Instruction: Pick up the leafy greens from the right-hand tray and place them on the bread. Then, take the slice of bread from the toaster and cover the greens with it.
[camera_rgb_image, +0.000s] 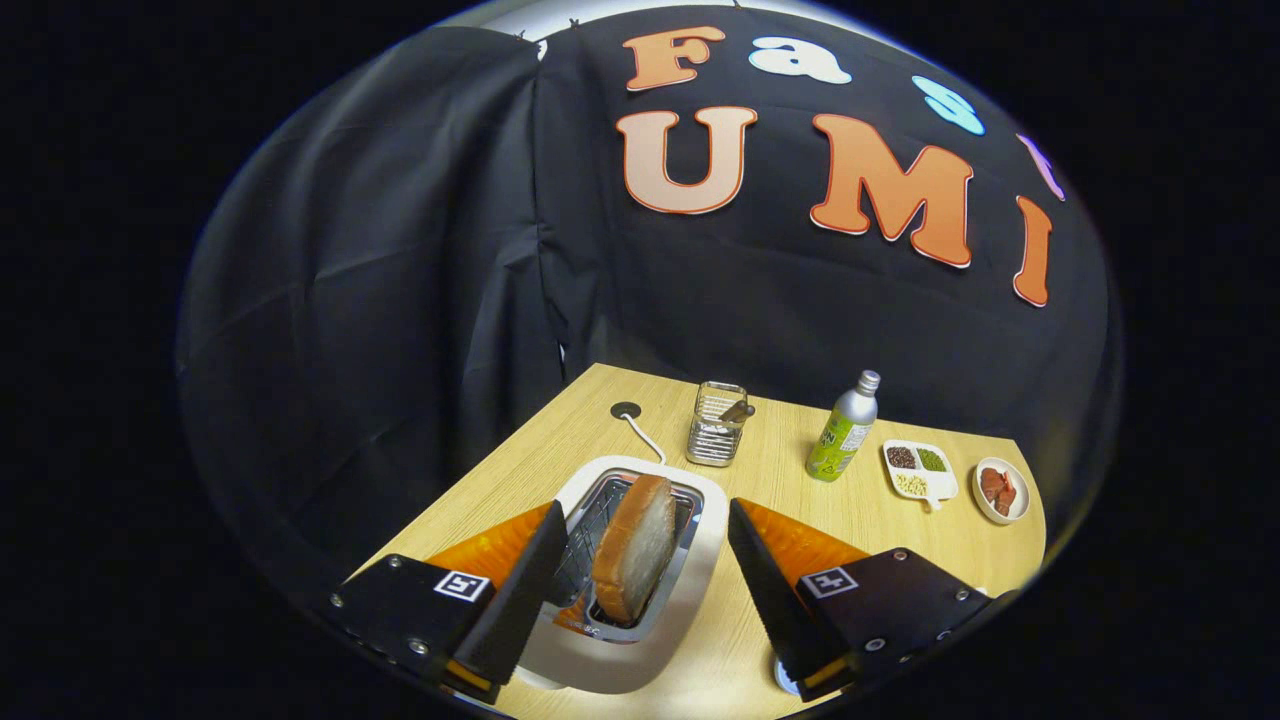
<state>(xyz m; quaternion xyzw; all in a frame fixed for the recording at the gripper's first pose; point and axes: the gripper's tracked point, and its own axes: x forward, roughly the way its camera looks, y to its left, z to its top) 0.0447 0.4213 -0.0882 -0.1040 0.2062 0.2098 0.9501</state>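
The gripper (640, 570) hangs wide open, its wedge fingers flanking the domed slice of bread (634, 548) standing upright in the white toaster's (640, 640) wire slot, apparently untouched. Beyond, on the woodgrain table (780, 470): a mesh holder (716, 424), a metal bottle (845, 428).

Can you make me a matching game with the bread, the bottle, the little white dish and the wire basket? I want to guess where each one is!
Things:
1. slice of bread
2. bottle
3. divided dish
4. wire basket

Places:
A. beyond the toaster, near the cable hole
B. standing in the toaster slot, between the open gripper fingers
C. between the bottle and the small round plate
D. between the basket and the divided dish

Pairs: 1-B, 2-D, 3-C, 4-A
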